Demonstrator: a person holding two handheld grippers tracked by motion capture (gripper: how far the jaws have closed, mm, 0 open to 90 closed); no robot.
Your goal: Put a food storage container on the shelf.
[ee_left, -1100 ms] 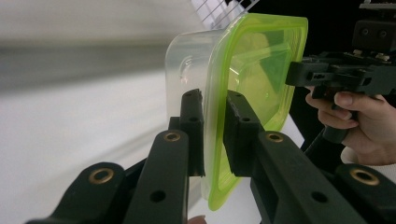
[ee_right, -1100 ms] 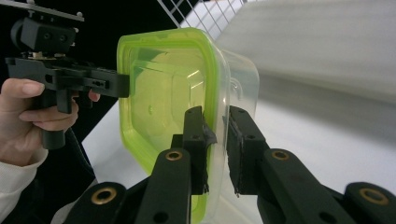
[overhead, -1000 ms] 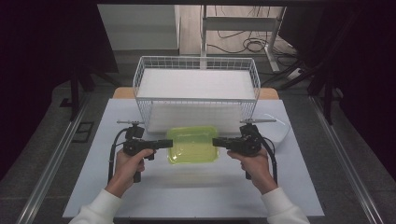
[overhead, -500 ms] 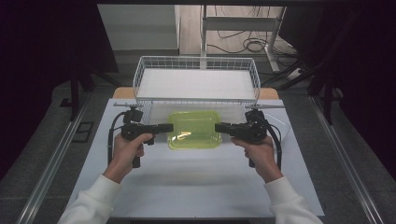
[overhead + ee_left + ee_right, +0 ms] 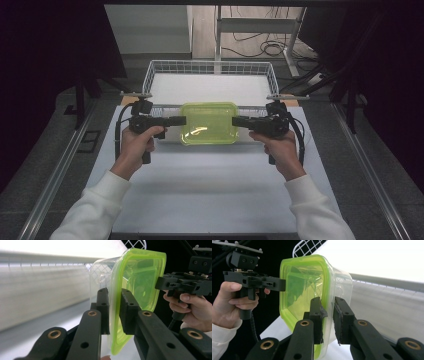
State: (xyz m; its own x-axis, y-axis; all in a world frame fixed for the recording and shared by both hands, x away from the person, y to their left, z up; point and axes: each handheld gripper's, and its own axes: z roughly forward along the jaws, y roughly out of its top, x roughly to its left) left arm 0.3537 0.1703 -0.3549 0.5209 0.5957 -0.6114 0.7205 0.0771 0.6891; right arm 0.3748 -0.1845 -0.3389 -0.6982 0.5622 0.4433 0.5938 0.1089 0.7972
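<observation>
A clear plastic container with a yellow-green lid (image 5: pixel 209 122) hangs level above the table, in front of the wire basket's (image 5: pixel 150 80) near wall. My left gripper (image 5: pixel 183 120) is shut on the container's left rim, and my right gripper (image 5: pixel 235 121) is shut on its right rim. In the left gripper view the jaws pinch the green lid edge (image 5: pixel 115 307) at my left gripper (image 5: pixel 114 311). Likewise my right gripper (image 5: pixel 327 320) clamps the lid edge of the container (image 5: pixel 307 287), with the other hand and gripper (image 5: pixel 254 281) beyond it.
The white wire basket stands at the back of the white table (image 5: pixel 210 190), its white floor bare. Dark floor and metal rails (image 5: pixel 55 170) flank the table. Cables trail from both grippers.
Both hands have lifted the container off the table and carried it farther back toward the basket. Both grips stay the same.
</observation>
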